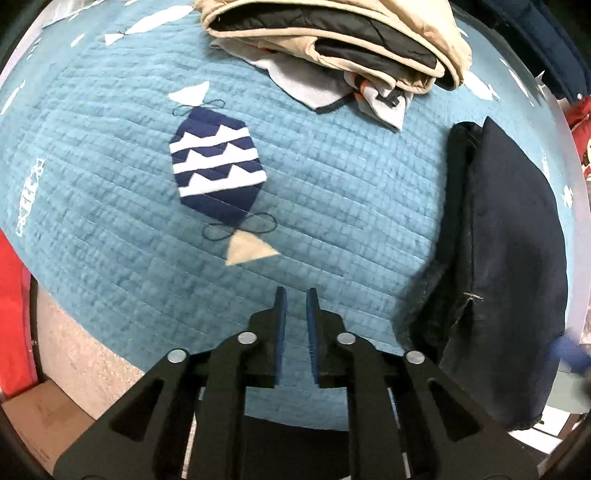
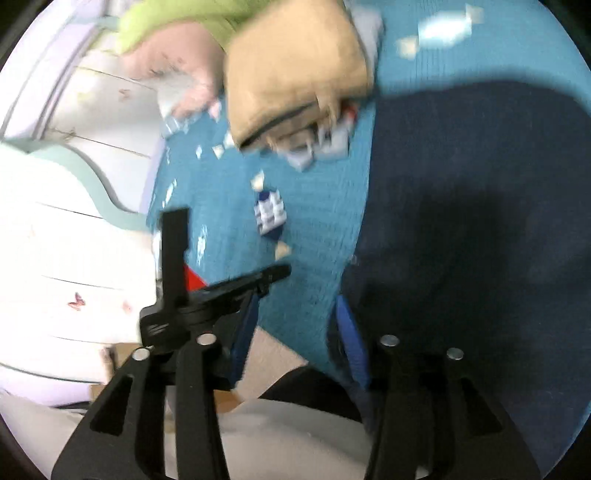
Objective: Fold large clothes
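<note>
A folded dark navy garment [image 1: 509, 258] lies on the right side of a teal quilted bedspread [image 1: 332, 184]. My left gripper [image 1: 297, 295] hovers over bare quilt to its left, jaws a little apart with nothing between them. At the far edge sits a pile topped by a folded beige jacket [image 1: 332, 33], with a grey-white garment [image 1: 306, 81] under it. The right wrist view is blurred: my right gripper [image 2: 295, 325] is open over the quilt's near edge, and its right pad [image 2: 349, 332] is at the navy garment's [image 2: 480, 221] left border. The beige jacket [image 2: 295, 74] lies beyond.
A navy and white fish patch [image 1: 218, 170] marks the quilt's middle. Left of the bed are red cloth [image 1: 11, 295], beige floor [image 1: 74, 343] and a cardboard box [image 1: 44, 417]. White furniture [image 2: 74, 258] stands alongside. A hand [image 2: 173, 74] with a green sleeve [image 2: 166, 22] is near the pile.
</note>
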